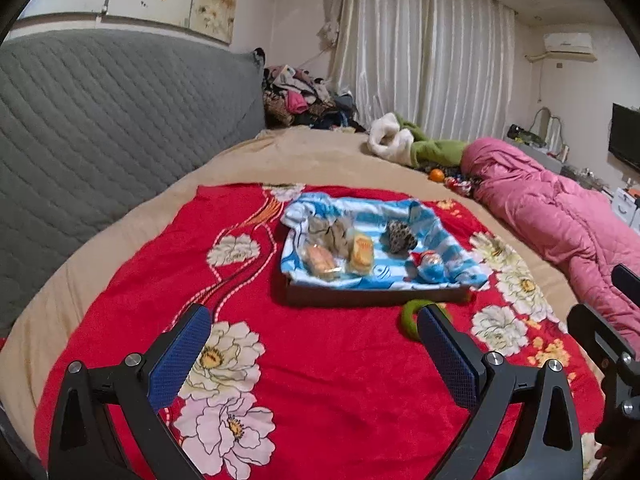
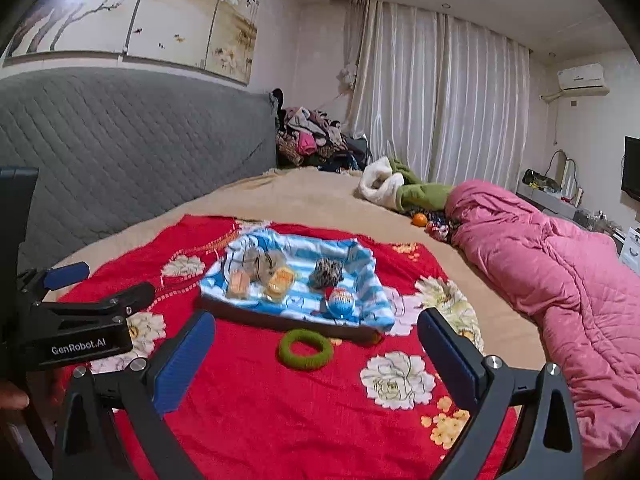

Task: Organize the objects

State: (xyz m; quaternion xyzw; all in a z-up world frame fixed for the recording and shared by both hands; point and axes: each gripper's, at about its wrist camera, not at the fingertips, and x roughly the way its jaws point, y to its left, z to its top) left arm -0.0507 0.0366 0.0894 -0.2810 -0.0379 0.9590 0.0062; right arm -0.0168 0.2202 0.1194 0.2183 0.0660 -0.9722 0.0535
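Green ring [image 2: 305, 349] lies ahead between the wide, empty right tongs [image 2: 316, 344]; left tongs [image 1: 314, 344] wide, farther; tray [image 2: 280, 322] just beyond.

Plush red blanket [image 2: 280, 400], fuzzy green ring [image 2: 305, 349]

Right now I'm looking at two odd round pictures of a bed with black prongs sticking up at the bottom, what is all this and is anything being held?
The prongs are two hand-held claws, one in each of a person's hands, each with a wide-angle camera looking along its fingers. One picture is from the left claw, the other from the right claw. Both are open and hold nothing. In the right view the left claw also shows at the left edge. On the bed lies a red blanket with a tray lined with a striped cloth. In it sit two wrapped snacks, a dark scrunchie and a toy egg. A green ring lies on the blanket just in front of the tray.
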